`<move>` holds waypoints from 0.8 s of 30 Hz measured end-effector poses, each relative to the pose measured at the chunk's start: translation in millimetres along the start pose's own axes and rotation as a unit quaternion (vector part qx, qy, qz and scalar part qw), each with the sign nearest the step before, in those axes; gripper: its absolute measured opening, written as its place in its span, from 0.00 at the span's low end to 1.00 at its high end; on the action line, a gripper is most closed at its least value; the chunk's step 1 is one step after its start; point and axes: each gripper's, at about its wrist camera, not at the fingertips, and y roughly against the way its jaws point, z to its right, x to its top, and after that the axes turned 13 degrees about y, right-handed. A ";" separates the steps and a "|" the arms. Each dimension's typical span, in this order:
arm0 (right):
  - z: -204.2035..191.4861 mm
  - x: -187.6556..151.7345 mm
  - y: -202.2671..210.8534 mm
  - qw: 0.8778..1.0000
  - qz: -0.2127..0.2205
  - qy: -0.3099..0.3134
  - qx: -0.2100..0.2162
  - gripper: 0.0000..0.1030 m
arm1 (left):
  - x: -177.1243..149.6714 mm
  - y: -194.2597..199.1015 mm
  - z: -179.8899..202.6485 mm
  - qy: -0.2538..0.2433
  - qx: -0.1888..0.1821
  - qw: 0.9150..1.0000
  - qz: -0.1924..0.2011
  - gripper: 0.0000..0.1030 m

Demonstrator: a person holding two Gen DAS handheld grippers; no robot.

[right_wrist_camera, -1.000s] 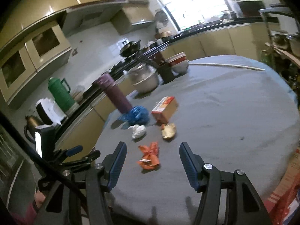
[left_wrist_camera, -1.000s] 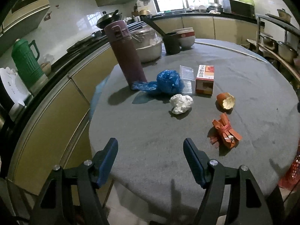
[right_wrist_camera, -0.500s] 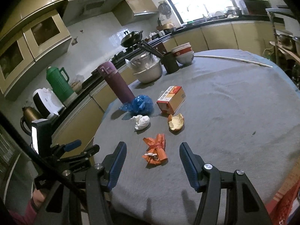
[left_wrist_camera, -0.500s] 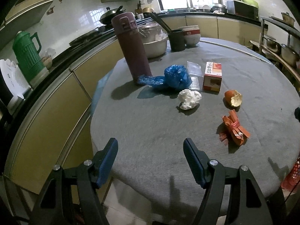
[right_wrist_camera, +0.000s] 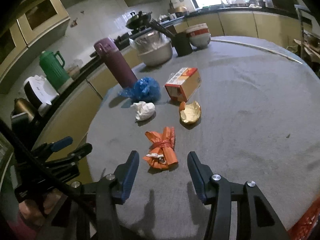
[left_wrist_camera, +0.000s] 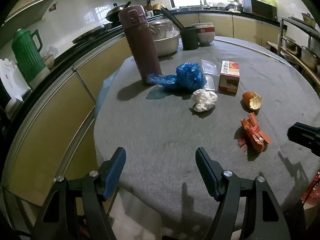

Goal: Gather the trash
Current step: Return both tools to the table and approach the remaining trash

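Both grippers have come closer to the trash since a second ago. The right gripper [right_wrist_camera: 163, 167] now has its fingers spread wide on either side of the orange wrapper [right_wrist_camera: 162, 148], not touching it. The left gripper [left_wrist_camera: 160, 166] is spread and empty over the near table [left_wrist_camera: 152, 132] edge. Farther off lie the tissue [left_wrist_camera: 204, 100], peel [left_wrist_camera: 252, 100], blue bag [left_wrist_camera: 187, 77] and box [left_wrist_camera: 229, 76], by the purple flask [left_wrist_camera: 140, 44].
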 end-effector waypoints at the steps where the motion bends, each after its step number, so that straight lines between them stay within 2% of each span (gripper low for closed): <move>1: 0.5 1.7 -4.0 1.000 0.000 -0.003 0.004 0.53 | -0.3 -0.8 -0.6 0.001 0.000 1.000 -0.001 0.71; 9: -3.3 14.1 -35.2 1.000 -0.021 0.009 -0.001 0.53 | 0.1 -14.6 -7.2 0.006 0.005 1.000 -0.012 0.71; 15: -6.6 17.0 -69.2 0.998 -0.064 0.015 -0.011 0.52 | 0.5 -26.7 -15.1 0.013 0.011 1.000 -0.023 0.71; 17: -8.0 14.8 -80.6 0.996 -0.081 0.020 -0.014 0.42 | 3.6 -31.7 -20.0 0.018 0.012 0.999 -0.027 0.71; 18: -9.1 14.1 -82.1 0.997 -0.076 0.025 -0.019 0.41 | 6.2 -34.4 -22.7 0.021 0.010 0.999 -0.029 0.71; 22: -10.5 14.3 -84.8 0.996 -0.074 0.038 -0.023 0.38 | 18.7 -44.3 -28.4 0.037 -0.017 0.998 -0.043 0.71; 24: -8.0 12.6 -83.0 0.997 -0.071 0.035 -0.020 0.37 | 30.1 -52.4 -26.8 0.047 -0.043 0.996 -0.056 0.71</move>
